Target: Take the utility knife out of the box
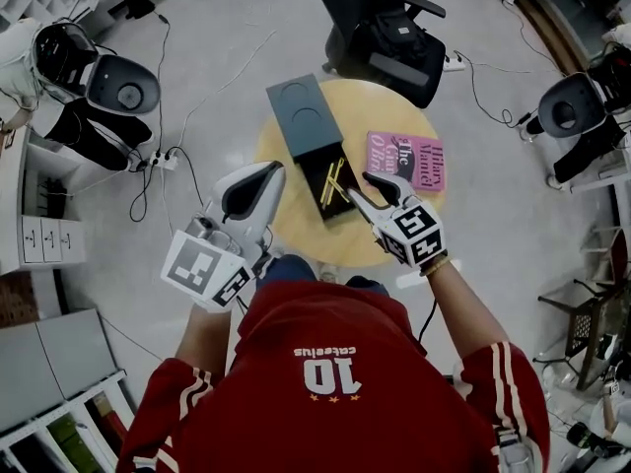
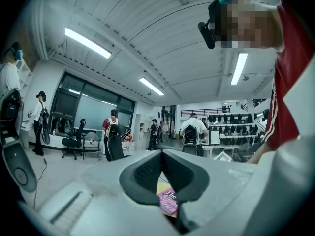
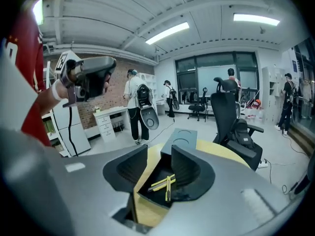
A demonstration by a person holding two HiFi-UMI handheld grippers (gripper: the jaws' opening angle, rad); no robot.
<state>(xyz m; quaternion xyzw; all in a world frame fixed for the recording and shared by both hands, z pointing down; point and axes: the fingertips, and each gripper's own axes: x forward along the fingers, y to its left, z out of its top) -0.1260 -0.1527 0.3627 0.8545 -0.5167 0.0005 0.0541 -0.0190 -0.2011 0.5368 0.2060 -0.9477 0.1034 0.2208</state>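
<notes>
An open dark box (image 1: 317,191) sits on the round yellow table (image 1: 296,230), its lid (image 1: 304,114) lying just behind it. Two yellow utility knives (image 1: 333,181) lie crossed inside the box. In the right gripper view the knives (image 3: 165,182) show between my jaws, a little way ahead and untouched. My right gripper (image 1: 367,191) hovers open at the box's right near corner, pointing down at it. Left of the box, my left gripper (image 1: 272,171) is shut with nothing in it; it also shows in the right gripper view as the left gripper (image 3: 91,77), raised.
A pink book (image 1: 406,161) lies on the table right of the box. Behind the table stands a black office chair (image 1: 389,33) with a backpack. Cables and a power strip (image 1: 163,159) lie on the floor at left. Several people stand far off in the room.
</notes>
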